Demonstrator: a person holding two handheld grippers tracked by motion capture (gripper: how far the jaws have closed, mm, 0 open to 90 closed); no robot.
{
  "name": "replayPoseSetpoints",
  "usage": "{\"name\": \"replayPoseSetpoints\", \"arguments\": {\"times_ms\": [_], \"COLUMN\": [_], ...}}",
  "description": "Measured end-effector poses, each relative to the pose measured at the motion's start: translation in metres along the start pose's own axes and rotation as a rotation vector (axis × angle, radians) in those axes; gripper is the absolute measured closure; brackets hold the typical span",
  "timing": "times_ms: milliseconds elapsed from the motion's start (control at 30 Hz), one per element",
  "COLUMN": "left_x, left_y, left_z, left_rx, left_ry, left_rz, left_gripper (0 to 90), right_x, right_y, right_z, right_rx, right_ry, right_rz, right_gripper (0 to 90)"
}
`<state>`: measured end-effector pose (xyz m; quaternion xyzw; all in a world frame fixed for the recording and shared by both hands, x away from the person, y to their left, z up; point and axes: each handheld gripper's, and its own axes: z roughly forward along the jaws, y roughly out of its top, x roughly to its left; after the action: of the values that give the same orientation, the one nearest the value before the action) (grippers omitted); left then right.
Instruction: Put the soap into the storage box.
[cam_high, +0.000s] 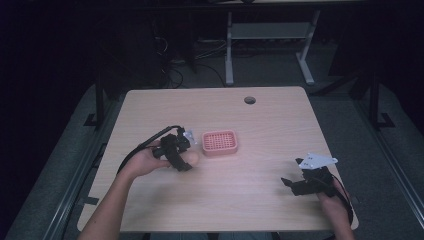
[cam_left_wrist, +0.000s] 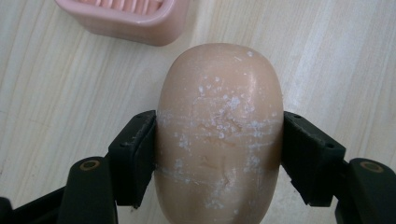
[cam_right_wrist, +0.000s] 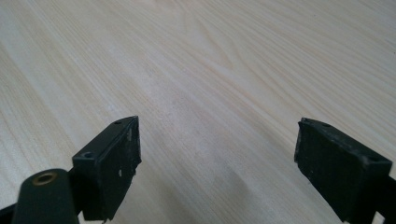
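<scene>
Left gripper (cam_high: 184, 161) sits left of table centre in the high view, at about 9 o'clock from the middle of the table (cam_high: 260, 130). Its fingers (cam_left_wrist: 133, 156) pinch a bar of soap (cam_left_wrist: 219, 135) across its width, one pad flat on each long side. The soap is peach-coloured, oval, flecked with white residue on its top face (scuffs or dried lather, cannot tell which). In the high view the soap (cam_high: 191, 158) shows as a pale lump at the gripper's tip, close over the wood; whether it touches the table is not clear.

Pink soap dish (cam_high: 219, 142) lies on the table just beside the soap, at roughly 1 o'clock from it in the high view. The dish has a slatted or gridded top and rounded corners. In the left gripper view its near wall (cam_left_wrist: 126, 21) lies at 11 o'clock from the soap, apart from it, with bare wood between.

Right gripper (cam_high: 289, 183) rests low near the table's right front edge, at about 4 o'clock from the dish and well apart from it. Its fingers (cam_right_wrist: 112, 163) are spread wide, with bare wood grain between them (white specks on the inner face of one pad).

A round cable hole (cam_high: 250, 100) sits at 12 o'clock, near the far edge.
</scene>
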<state>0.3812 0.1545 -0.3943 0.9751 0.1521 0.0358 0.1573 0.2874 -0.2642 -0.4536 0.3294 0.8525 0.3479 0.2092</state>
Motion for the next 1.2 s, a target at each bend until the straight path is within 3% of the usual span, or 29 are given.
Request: {"name": "replayPoseSetpoints", "arguments": {"times_ms": [233,667,1200], "left_x": [-0.001,0.004,0.006], "left_y": [0.007,0.01,0.038], "left_z": [0.001,0.003,-0.001], "left_rx": [0.008,-0.001,0.003], "left_ry": [0.0,-0.005,0.007], "left_rz": [0.018,0.011,0.05], "left_gripper": [31.8,31.8,31.8], "right_x": [-0.001,-0.001,-0.001], "right_y": [0.0,0.0,0.0], "right_z": [0.0,0.0,0.0], "right_rx": [-0.001,-0.002,-0.009], "right_ry": [-0.003,-0.002,0.0], "right_rz": [-0.004,-0.004,-0.002], "right_gripper": [14.0,13.9,14.0]}}
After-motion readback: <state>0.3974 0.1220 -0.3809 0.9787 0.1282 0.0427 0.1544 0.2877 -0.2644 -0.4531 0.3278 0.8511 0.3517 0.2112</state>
